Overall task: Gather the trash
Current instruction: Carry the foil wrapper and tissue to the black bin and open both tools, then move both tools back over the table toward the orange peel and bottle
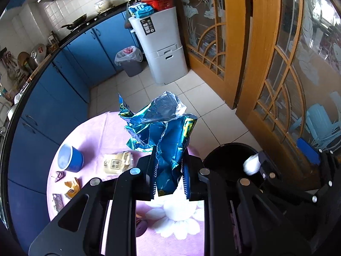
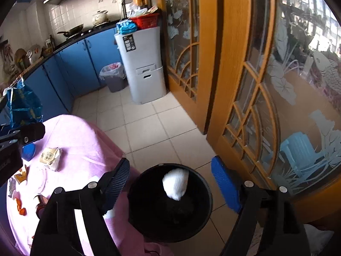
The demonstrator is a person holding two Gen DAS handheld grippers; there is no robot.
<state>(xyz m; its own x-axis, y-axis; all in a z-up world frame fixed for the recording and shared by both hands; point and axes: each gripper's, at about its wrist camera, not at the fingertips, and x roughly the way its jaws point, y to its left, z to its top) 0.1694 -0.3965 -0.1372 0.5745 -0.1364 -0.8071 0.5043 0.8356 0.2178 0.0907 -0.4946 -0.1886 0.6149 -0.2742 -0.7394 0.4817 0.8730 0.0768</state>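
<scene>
Item: crumpled blue foil snack bag (image 1: 164, 136), upright, pinched in our left gripper (image 1: 168, 170) fingers; round black bin (image 1: 230, 155) lies rightward (right gripper (image 2: 170, 183) fingers spread, empty, above it).

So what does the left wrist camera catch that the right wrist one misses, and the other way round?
Only the left wrist view shows the left gripper from behind, shut on the blue foil bag, and the blue cup whole. Only the right wrist view shows the open right gripper above the black bin and the orange scraps. Both show the white wad, the pale packet and the pink table.
</scene>
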